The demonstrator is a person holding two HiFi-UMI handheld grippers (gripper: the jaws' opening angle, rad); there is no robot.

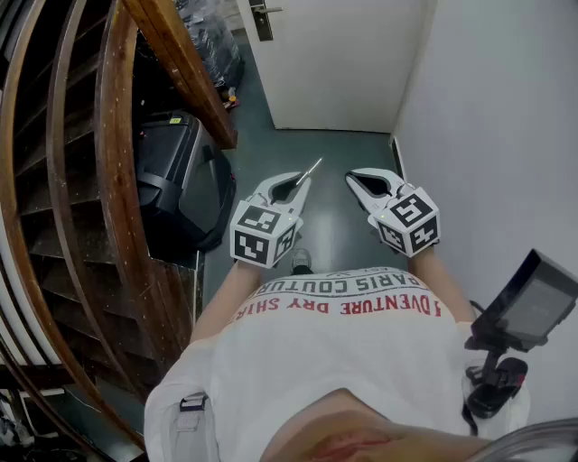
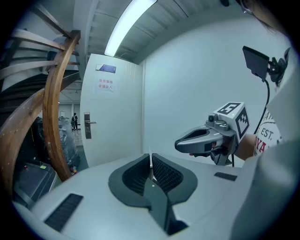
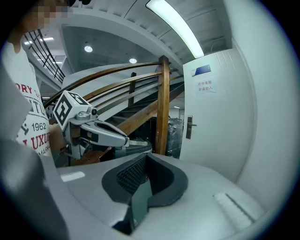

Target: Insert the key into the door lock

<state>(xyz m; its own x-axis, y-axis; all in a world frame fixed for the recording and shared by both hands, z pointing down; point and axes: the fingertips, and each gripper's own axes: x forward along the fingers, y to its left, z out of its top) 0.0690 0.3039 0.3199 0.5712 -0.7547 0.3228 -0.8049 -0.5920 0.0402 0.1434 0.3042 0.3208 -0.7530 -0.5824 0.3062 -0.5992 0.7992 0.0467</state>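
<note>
A person in a white printed shirt [image 1: 343, 361] stands in a narrow hallway, well short of the door [image 1: 334, 72] at its far end. Each hand holds a gripper pointed toward that door and tipped slightly down.

The left gripper [image 1: 302, 183] has its fingers [image 2: 165, 174] closed on a thin metal key [image 1: 312, 168]. The blade juts past the fingertips, its long axis aimed roughly at the door's face rather than at its handle edge. The right gripper [image 1: 355, 180], near the left one and about as far from the door, has its fingers [image 3: 127, 176] shut with nothing between them.

Bare dark floor [image 1: 334, 235] runs from the grippers to the door. A black case [image 1: 176, 176] sits by the wooden stair rail [image 1: 181, 63] on the side of the door's handle edge, and a plain white wall [image 1: 506, 117] runs to its other edge.

On the door's left edge sits the lock plate [image 1: 263, 18] with its lever handle; the keyhole is too small to make out. The lock lies ahead of the key's tip, higher and off to its left. The coming move therefore looks like a forward carry with a swing left and a lift, to square the blade to the plate. The left hand, which holds the key, is also the one on the lock's side.
</note>
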